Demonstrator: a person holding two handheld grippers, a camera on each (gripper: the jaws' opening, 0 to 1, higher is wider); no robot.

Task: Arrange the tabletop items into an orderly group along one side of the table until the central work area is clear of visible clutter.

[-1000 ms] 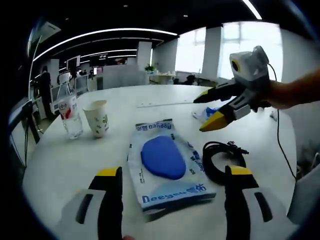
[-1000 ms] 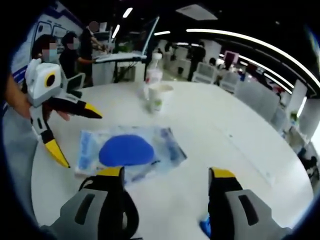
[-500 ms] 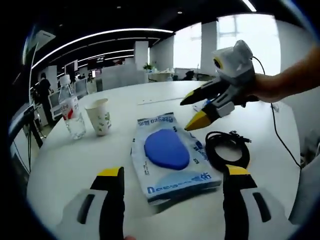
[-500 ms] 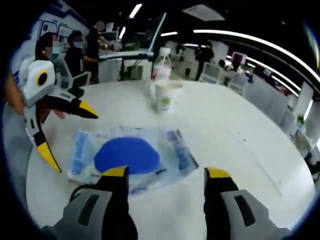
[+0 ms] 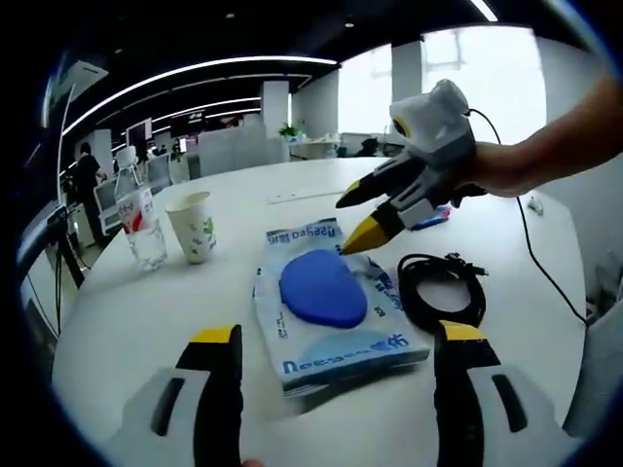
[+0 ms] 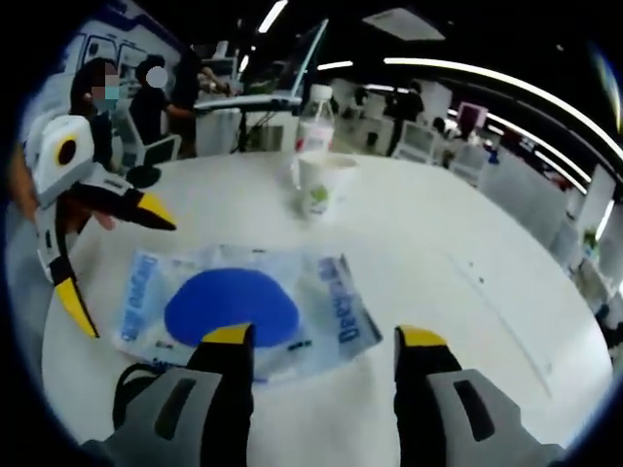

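A clear plastic pouch (image 5: 326, 304) holding a rounded blue pad (image 5: 320, 287) is seen flat mid-table (image 5: 117, 311). A coiled black cable (image 5: 443, 289) lies beside it. Left gripper (image 5: 336, 348) and right gripper (image 6: 321, 339) are spread, empty. A paper cup (image 5: 195, 228) and a clear bottle (image 5: 136, 211) stand near the far edge.

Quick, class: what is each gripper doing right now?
Left gripper: open, holding nothing.
Right gripper: open, holding nothing, over the packet.

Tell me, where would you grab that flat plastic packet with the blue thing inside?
Probably by a thin edge of the packet, not the bulging blue pad. It lies flat, so the open right hand-held gripper would likely come in low from the side and pinch a corner.
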